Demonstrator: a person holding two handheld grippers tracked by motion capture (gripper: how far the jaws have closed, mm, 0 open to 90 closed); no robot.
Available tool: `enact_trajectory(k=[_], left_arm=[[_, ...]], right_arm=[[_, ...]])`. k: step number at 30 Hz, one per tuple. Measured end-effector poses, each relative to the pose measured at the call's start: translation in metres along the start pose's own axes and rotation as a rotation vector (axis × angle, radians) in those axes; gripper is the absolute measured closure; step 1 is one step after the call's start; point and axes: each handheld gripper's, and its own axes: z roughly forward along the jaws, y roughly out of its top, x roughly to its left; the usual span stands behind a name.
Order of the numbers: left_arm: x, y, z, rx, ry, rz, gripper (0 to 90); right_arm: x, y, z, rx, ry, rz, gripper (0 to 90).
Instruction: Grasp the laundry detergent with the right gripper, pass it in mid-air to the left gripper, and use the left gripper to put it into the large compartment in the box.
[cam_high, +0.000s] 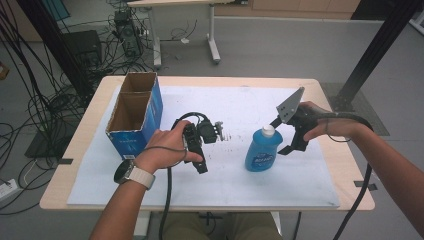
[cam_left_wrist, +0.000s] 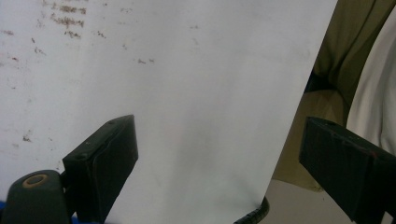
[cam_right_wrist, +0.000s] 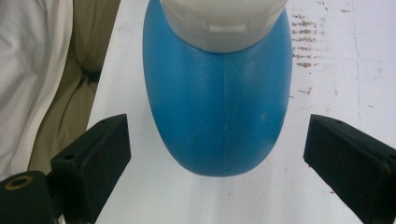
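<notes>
**K:** Okay, high view first. Blue bottle (cam_high: 263, 149) stands upright on the white sheet (cam_high: 220, 180), right of centre, white cap (cam_high: 268, 130) up. Right gripper (cam_high: 291, 142) sits just beside it on its right, at upper-body height, with its grey plate (cam_high: 291, 106) pointing up and away. Touching or not, I can't tell from here.

**M:** Left side?

**K:** Left gripper (cam_high: 201, 161) is in the left hand (cam_high: 167, 147), low over the sheet, left of the bottle and clearly apart from it. Watch (cam_high: 126, 172) on that wrist. Open cardboard box (cam_high: 134, 114) with blue sides stands at the sheet's left edge, two compartments, just behind the left hand.

**M:** Left gripper view?

**K:** Jaws spread wide, nothing between them. Below them is bare white sheet (cam_left_wrist: 187, 93) with some brownish specks at top left. Sheet edge runs down the right side, and past it is the person's clothing (cam_left_wrist: 364, 70).

**M:** Right gripper view?

**K:** Jaws spread wide here too, one on each side of the frame. Bottle (cam_right_wrist: 219, 107) is centred ahead of them, seen from above, cap (cam_right_wrist: 224, 21) at the top edge. Its rounded blue body lies on the line between the two pads, with a clear gap of sheet (cam_right_wrist: 327, 60) on either side, so no pad is pressing on it. Clothing (cam_right_wrist: 42, 70) is visible off the sheet's edge at left.

**M:** So no grip.

**K:** Correct, both open, bottle standing free on the sheet.
</notes>
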Motion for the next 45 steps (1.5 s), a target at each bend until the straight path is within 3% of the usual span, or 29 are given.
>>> enact_trajectory(k=[21, 45], left_arm=[[0.0003, -0.0004, -0.0002, -0.004, 0.002, -0.002, 12.1], [0.0005, -0.0021, -0.0017, -0.008, 0.003, -0.004, 12.1]], right_arm=[[-0.0009, -0.0006, 0.0, -0.006, -0.006, -0.015, 7.3], [0.0009, 0.0004, -0.002, -0.006, -0.008, 0.008, 7.3]])
